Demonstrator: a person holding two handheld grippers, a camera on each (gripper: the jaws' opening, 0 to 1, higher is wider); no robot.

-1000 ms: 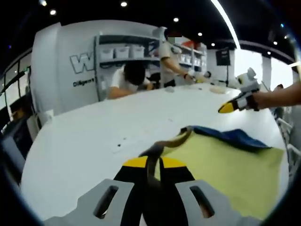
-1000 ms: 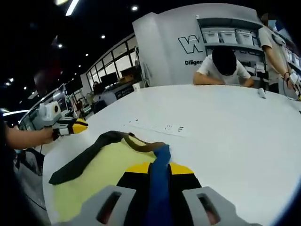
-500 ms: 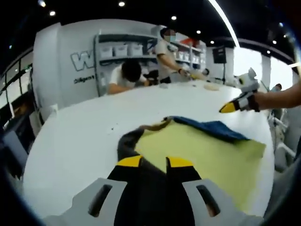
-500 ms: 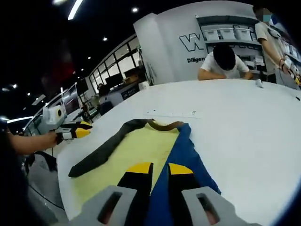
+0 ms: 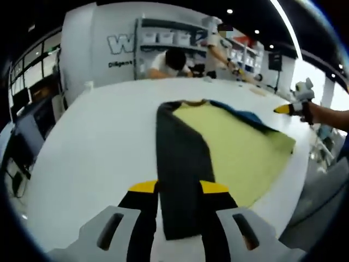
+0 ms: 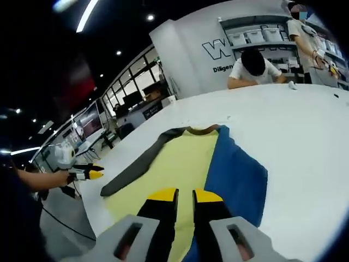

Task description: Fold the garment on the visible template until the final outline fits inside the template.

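- Yellow-bodied garment (image 5: 234, 142) spread flat on the white table (image 5: 98, 142), collar end far, hem end near the table's near edge.
- Dark grey sleeve (image 5: 182, 164) lying straight along the garment's left side, its cuff end reaching between the left gripper's (image 5: 178, 188) yellow-tipped jaws in the left gripper view.
- Left gripper jaws parted, one on each side of the grey sleeve; no pinch on the cloth visible.
- Blue sleeve (image 6: 234, 174) lying broad and flat along the garment's right side in the right gripper view; seen as a thin blue strip (image 5: 245, 117) at the far right edge in the left gripper view.
- Right gripper (image 6: 178, 195) low over the garment's near end, above the seam between yellow body and blue sleeve; jaws slightly apart, nothing clamped.
- Right gripper also at far right of the left gripper view (image 5: 292, 108), off the garment; left gripper at far left of the right gripper view (image 6: 87, 173).
- Dark collar band (image 6: 199, 130) at the far end, between the two sleeves.
- Whether a template lies beneath: cannot tell.
- Shelving with bins (image 5: 169, 38) and people (image 6: 253, 68) beyond the table's far edge.
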